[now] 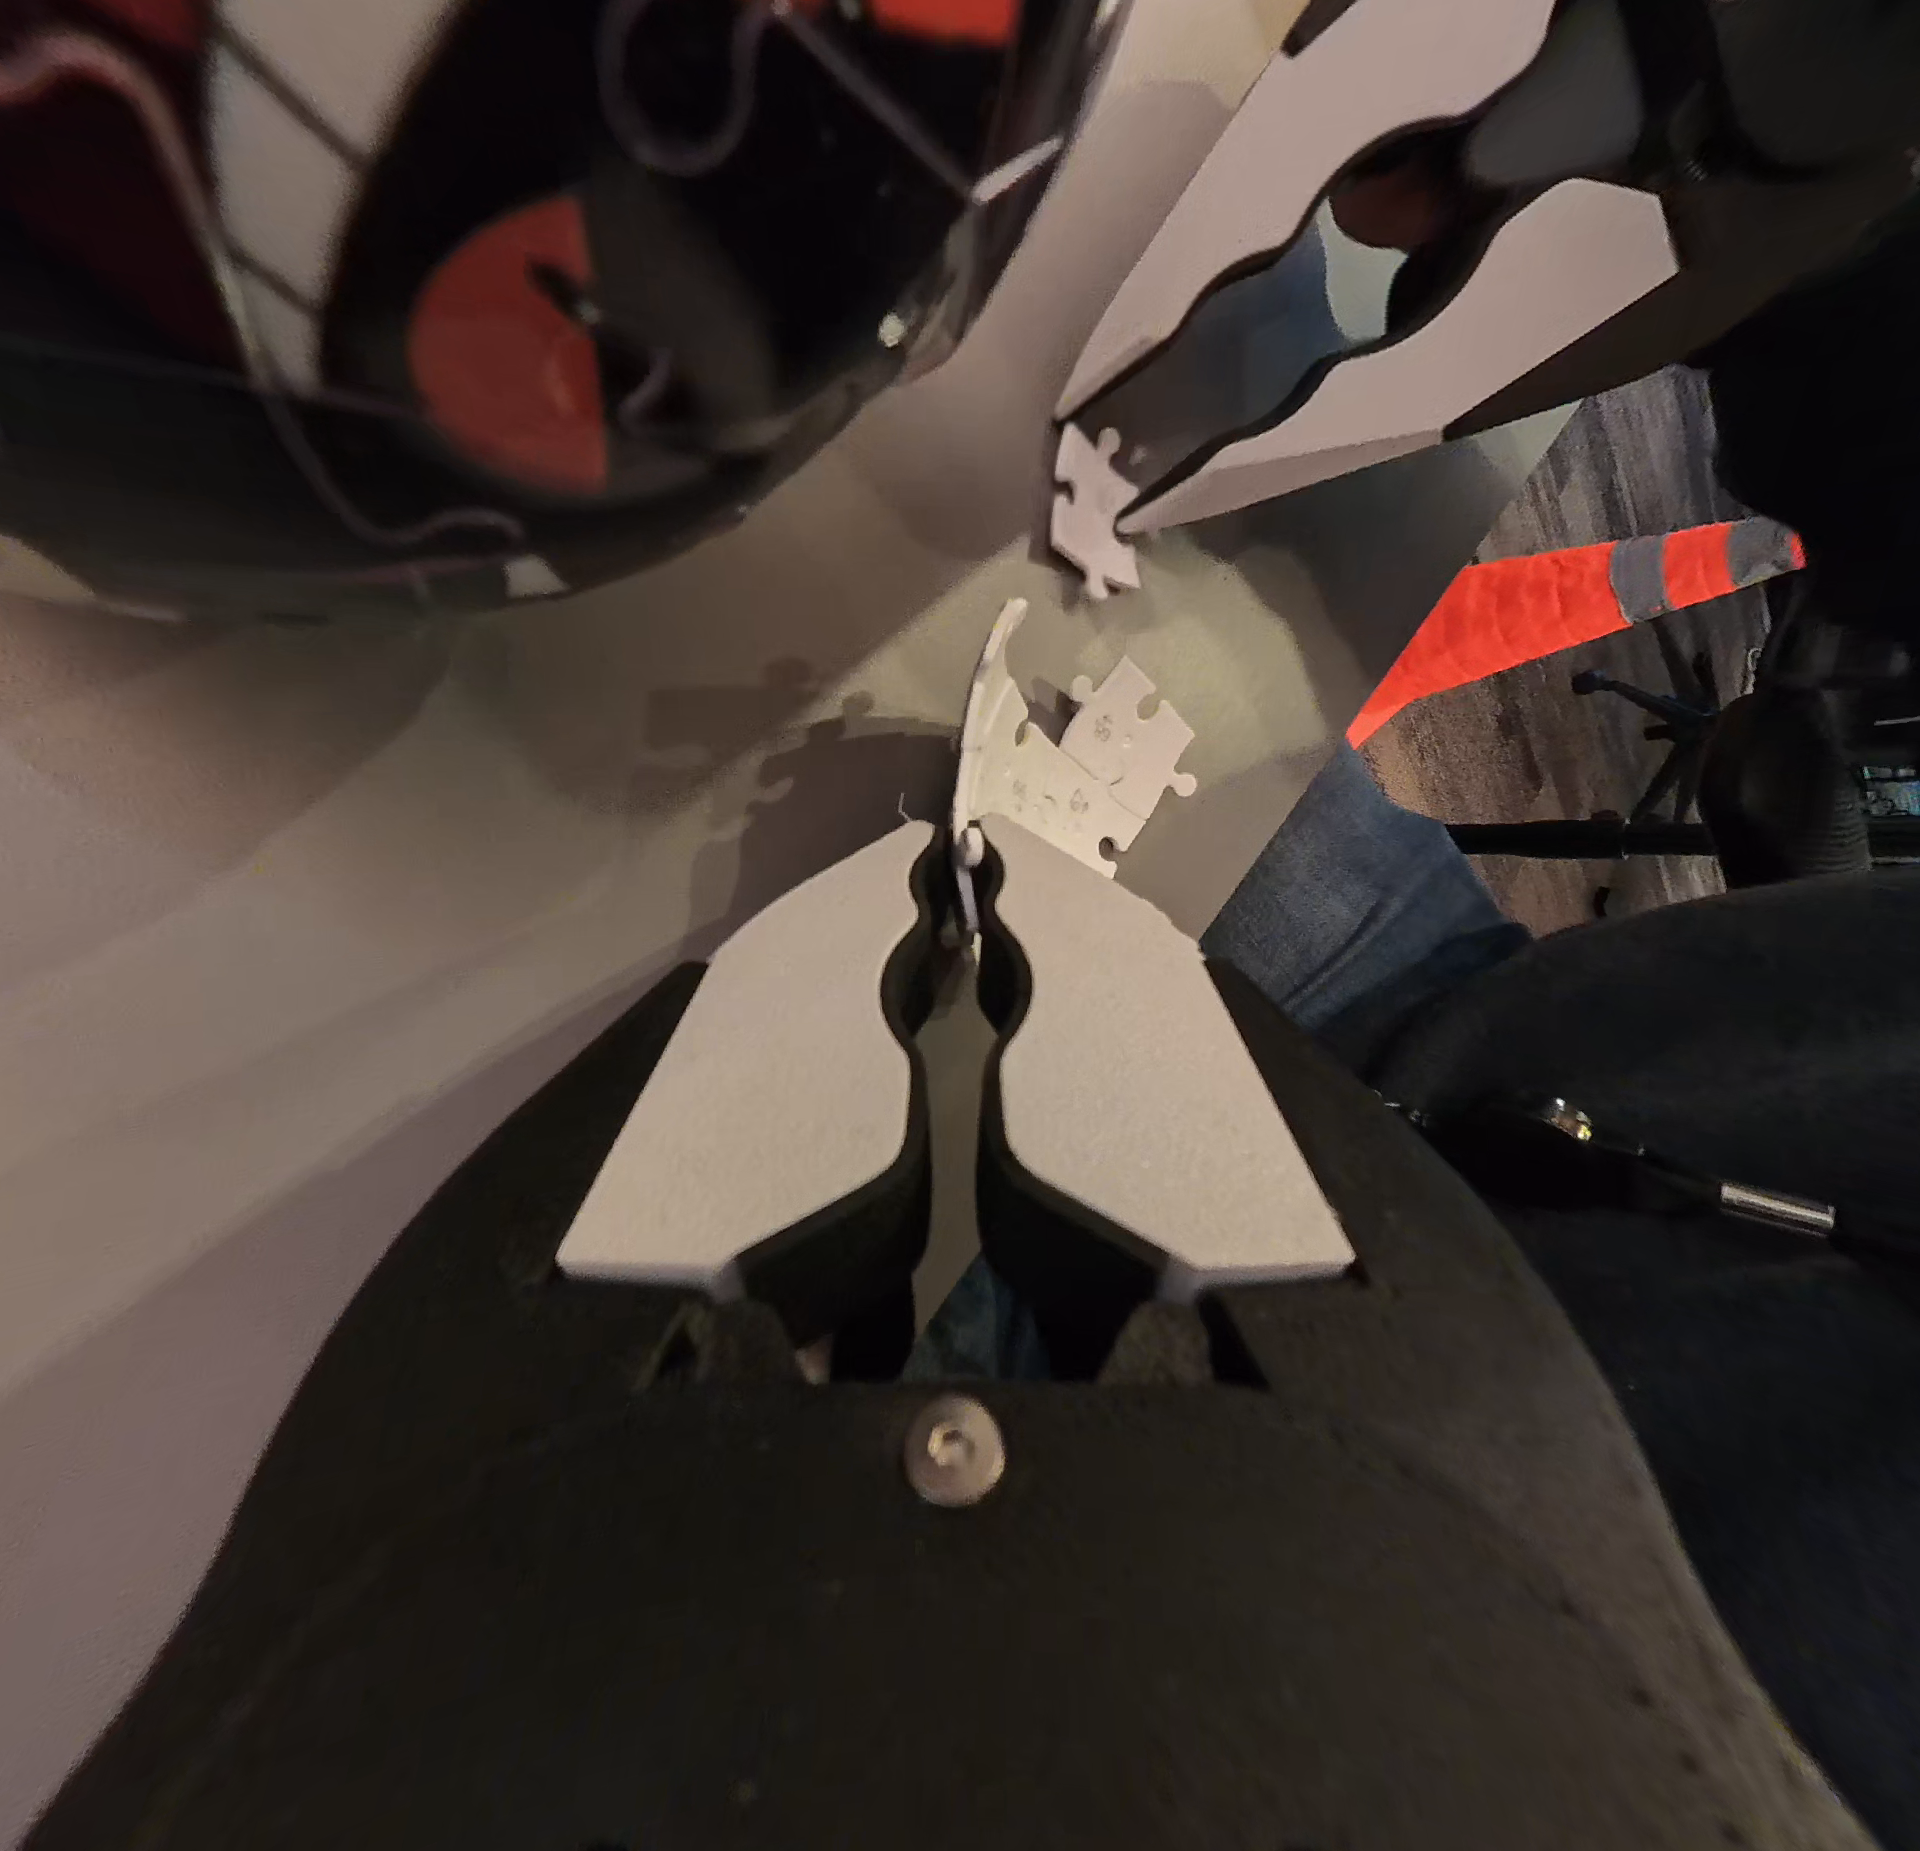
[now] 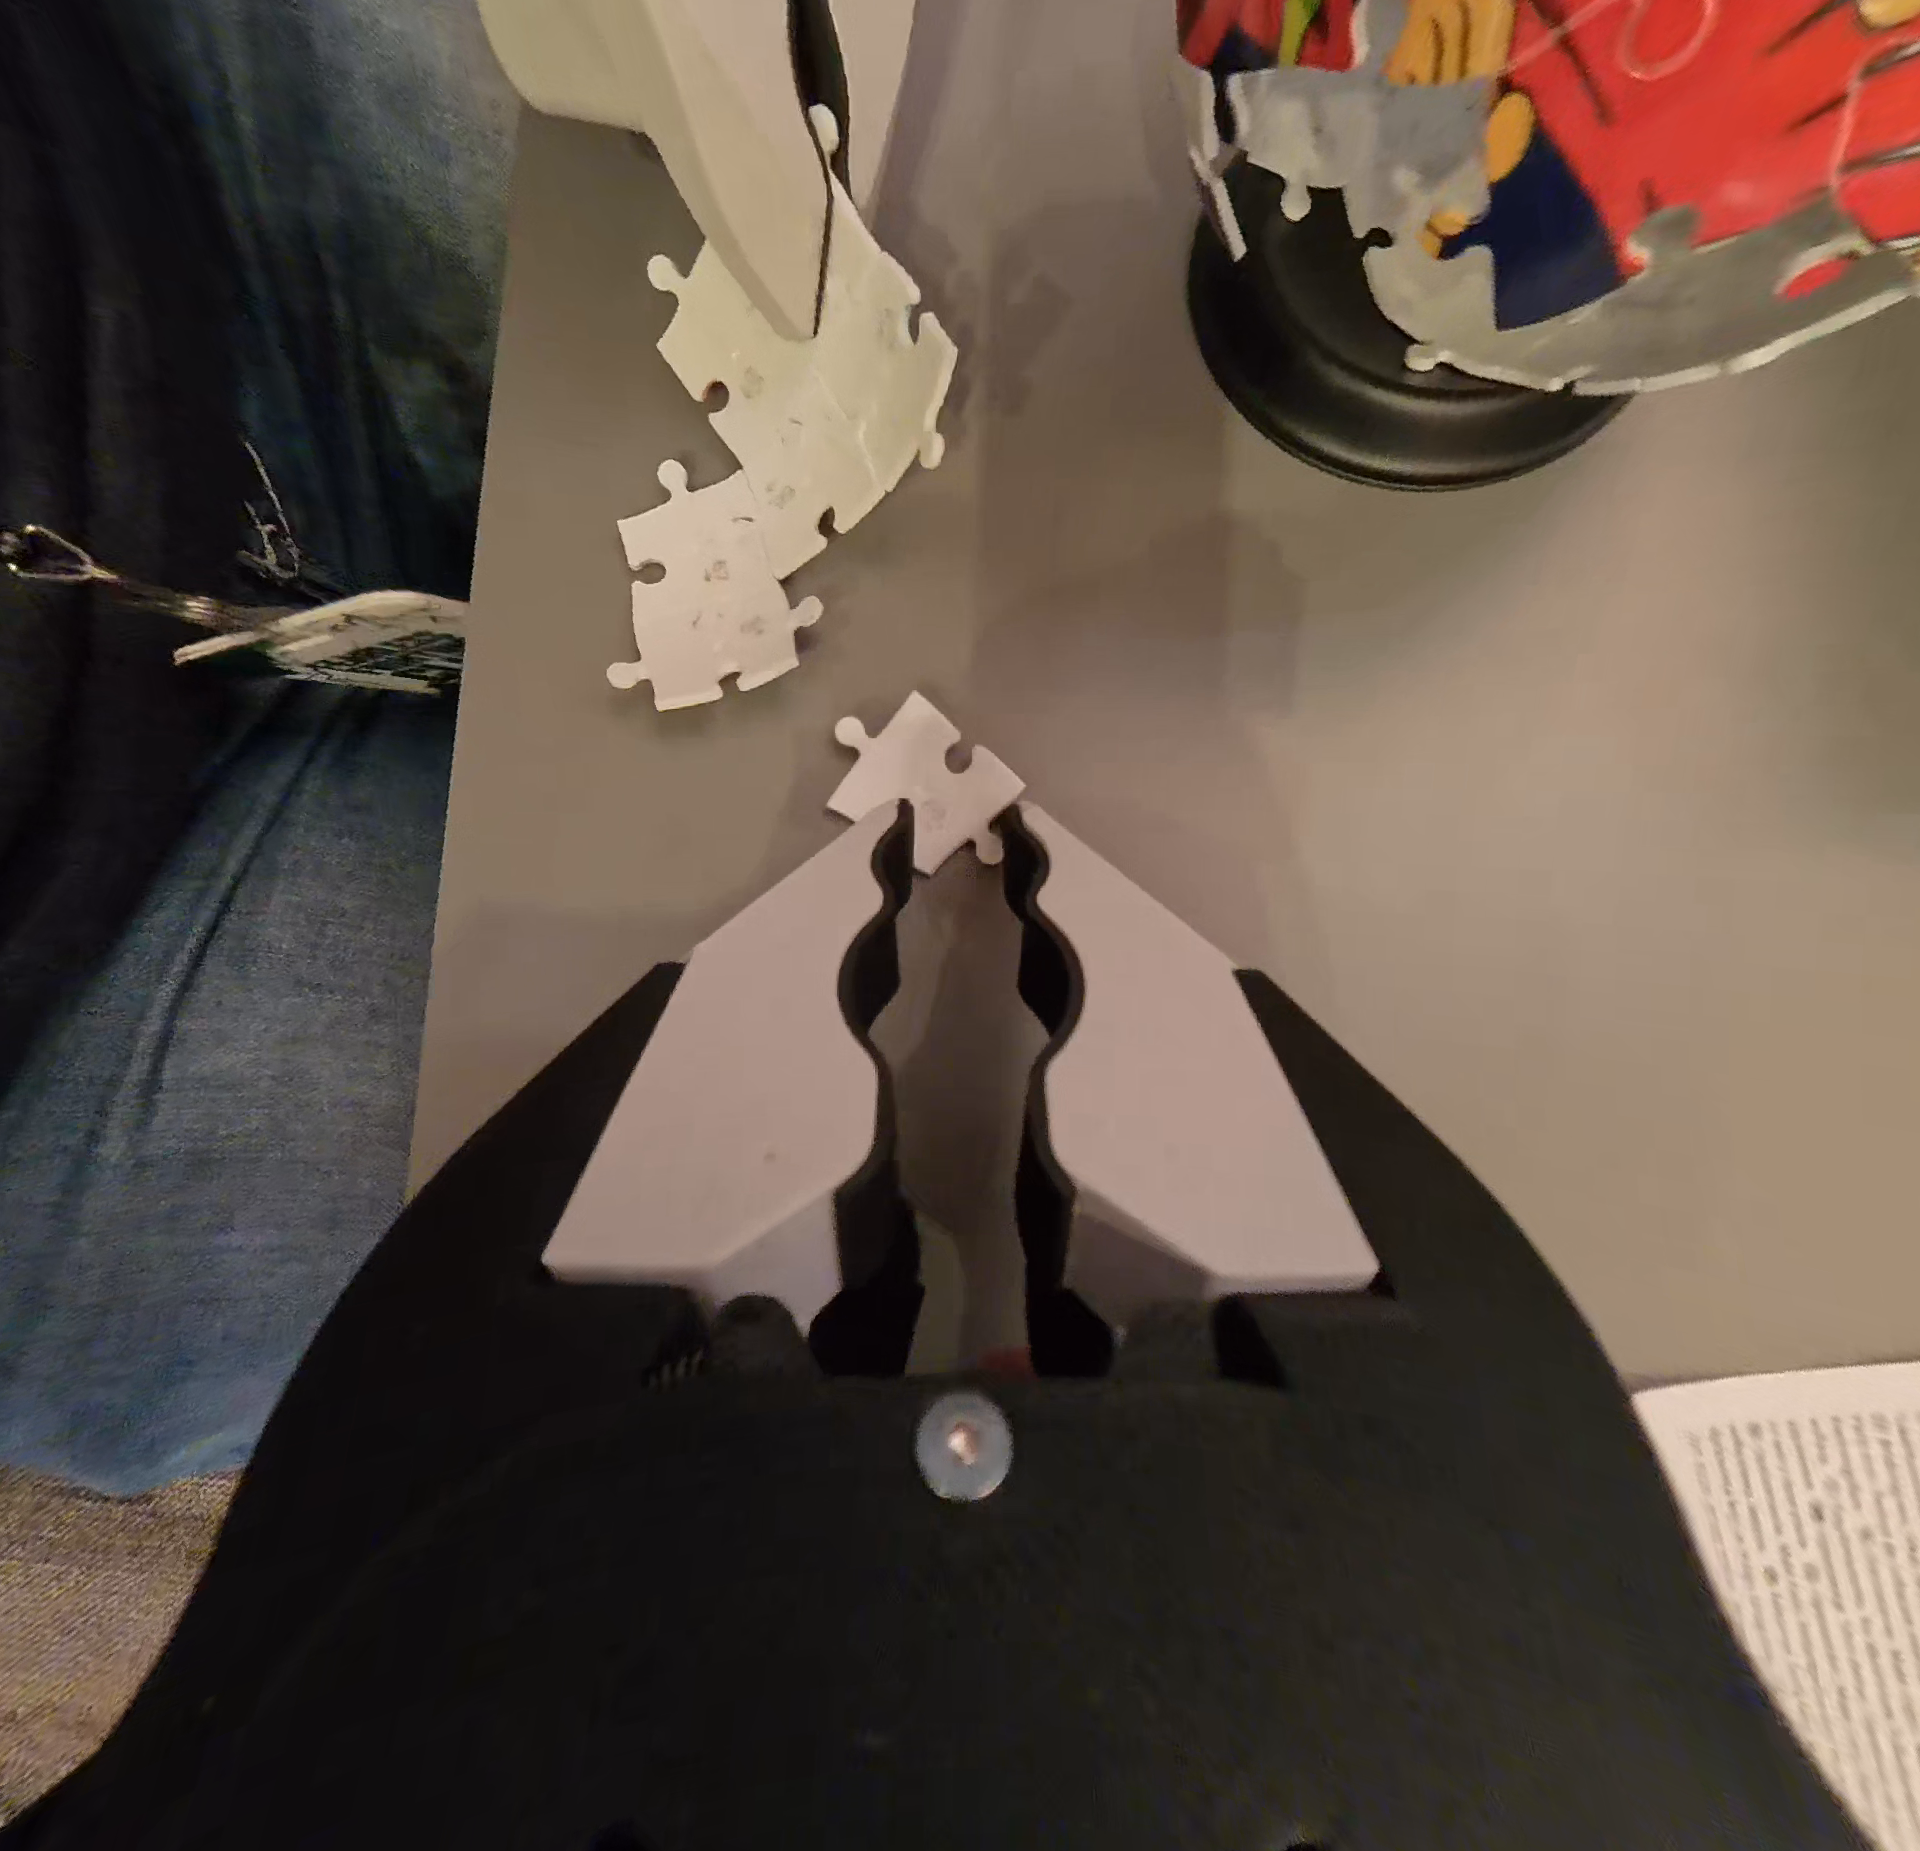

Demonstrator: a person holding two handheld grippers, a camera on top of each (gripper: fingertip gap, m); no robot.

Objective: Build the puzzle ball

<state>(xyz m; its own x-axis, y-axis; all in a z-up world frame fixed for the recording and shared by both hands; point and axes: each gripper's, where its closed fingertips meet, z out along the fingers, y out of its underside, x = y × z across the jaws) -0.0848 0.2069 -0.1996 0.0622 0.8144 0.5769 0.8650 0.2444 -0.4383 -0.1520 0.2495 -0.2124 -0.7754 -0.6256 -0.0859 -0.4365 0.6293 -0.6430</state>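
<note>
Dim warm indoor light, soft shadows on the table point(image 1: 312, 970), fisheye edges, slight blur

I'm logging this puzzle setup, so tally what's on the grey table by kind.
Joined strip of white puzzle pieces: 1
Single white puzzle piece: 1
Partly built puzzle ball: 1
Black stand: 1
Printed sheet: 1
Total: 5

Left gripper point(image 1: 961, 851): matte black body, pale grey wedge fingers point(image 1: 790, 1063), wavy black inner pads, silver screw point(image 1: 954, 1450) at centre. Right gripper point(image 2: 951, 827): same build. Person wears blue jeans point(image 2: 208, 866).
</note>
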